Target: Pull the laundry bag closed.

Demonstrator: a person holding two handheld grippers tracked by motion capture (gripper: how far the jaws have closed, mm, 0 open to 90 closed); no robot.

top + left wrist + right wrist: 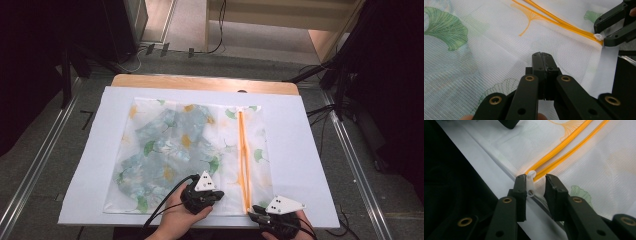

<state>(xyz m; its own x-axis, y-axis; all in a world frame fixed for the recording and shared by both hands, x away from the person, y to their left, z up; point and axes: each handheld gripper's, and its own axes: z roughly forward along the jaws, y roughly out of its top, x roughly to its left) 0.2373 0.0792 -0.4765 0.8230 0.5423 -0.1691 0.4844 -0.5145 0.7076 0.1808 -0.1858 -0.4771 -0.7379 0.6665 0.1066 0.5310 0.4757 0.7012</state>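
A white mesh bag [250, 172] printed with green and orange leaves lies flat on a white sheet [300, 150]. A bluish flowered cloth [170, 145] shows through its left part. An orange zipper [242, 150] runs down the bag's right part, its two sides apart [564, 145]. My left gripper [541, 56] is shut, its tips resting on the mesh near the bag's front edge. My right gripper [536, 185] stands open at the zipper's near end. The white zipper pull [531, 182] is between its jaws, against the left pad with a gap to the right one.
The white sheet covers a wooden table [200, 82] with bare margins around the bag. A grey floor with metal rails [35, 165] and cables [325, 112] surrounds the table. Dark stands [345, 70] rise at the back corners.
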